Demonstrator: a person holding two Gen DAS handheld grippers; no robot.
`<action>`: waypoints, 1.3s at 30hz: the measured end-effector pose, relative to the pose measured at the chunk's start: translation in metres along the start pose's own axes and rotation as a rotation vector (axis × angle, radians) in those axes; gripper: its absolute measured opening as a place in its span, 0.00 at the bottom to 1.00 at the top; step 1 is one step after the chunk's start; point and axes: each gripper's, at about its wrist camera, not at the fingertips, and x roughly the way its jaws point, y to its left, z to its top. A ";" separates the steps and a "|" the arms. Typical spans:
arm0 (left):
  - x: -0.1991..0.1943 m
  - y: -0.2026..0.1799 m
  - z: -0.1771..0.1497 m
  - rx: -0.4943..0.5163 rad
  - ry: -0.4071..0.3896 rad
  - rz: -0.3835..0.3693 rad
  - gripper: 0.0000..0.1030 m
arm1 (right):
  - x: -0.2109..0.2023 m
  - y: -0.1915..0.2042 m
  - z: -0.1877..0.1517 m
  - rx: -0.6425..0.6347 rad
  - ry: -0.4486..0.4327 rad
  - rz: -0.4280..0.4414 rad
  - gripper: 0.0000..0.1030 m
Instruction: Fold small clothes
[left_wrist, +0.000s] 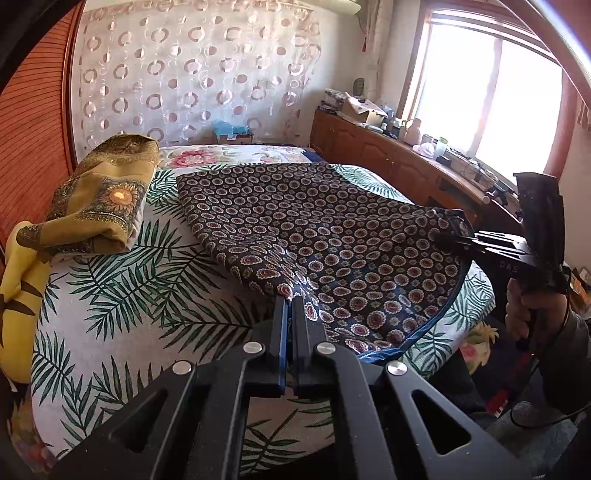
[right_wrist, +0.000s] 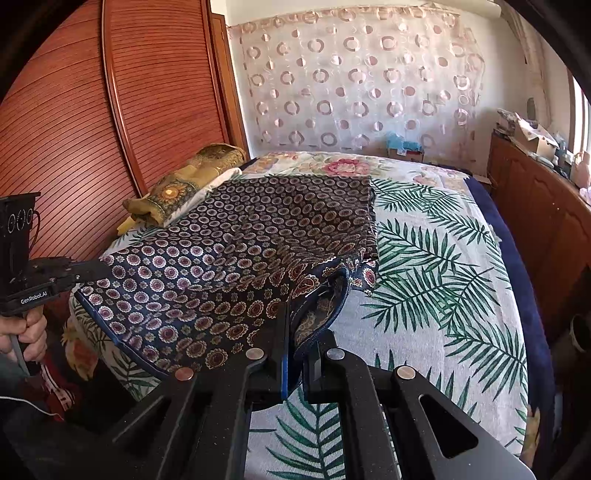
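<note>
A dark navy cloth with round floral medallions (left_wrist: 325, 236) lies spread over the palm-leaf bedspread (left_wrist: 122, 288), its near part lifted and stretched. My left gripper (left_wrist: 290, 301) is shut on the cloth's near left corner. In the left wrist view my right gripper (left_wrist: 448, 236) pinches the cloth's far right corner, with a hand around its handle. In the right wrist view the right gripper (right_wrist: 299, 317) is shut on a curled blue-hemmed corner of the cloth (right_wrist: 236, 258), and the left gripper (right_wrist: 98, 269) grips the opposite corner at the left.
Folded gold-patterned cloth (left_wrist: 99, 206) is stacked on the bed's left side, with a yellow cloth (left_wrist: 18, 295) nearer. A wooden sliding wardrobe (right_wrist: 74, 122) bounds the left. A cluttered wooden cabinet (left_wrist: 388, 155) under the window runs along the right. A circle-patterned curtain (left_wrist: 192, 74) hangs behind.
</note>
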 end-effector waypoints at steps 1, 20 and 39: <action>-0.004 -0.001 0.001 -0.001 -0.007 -0.005 0.02 | -0.003 0.001 0.000 -0.002 -0.005 0.005 0.04; -0.040 -0.004 0.029 -0.013 -0.137 -0.035 0.02 | -0.032 0.013 0.017 -0.052 -0.061 0.038 0.04; 0.054 0.058 0.083 -0.125 -0.149 0.152 0.02 | 0.108 -0.030 0.092 0.009 -0.027 -0.039 0.10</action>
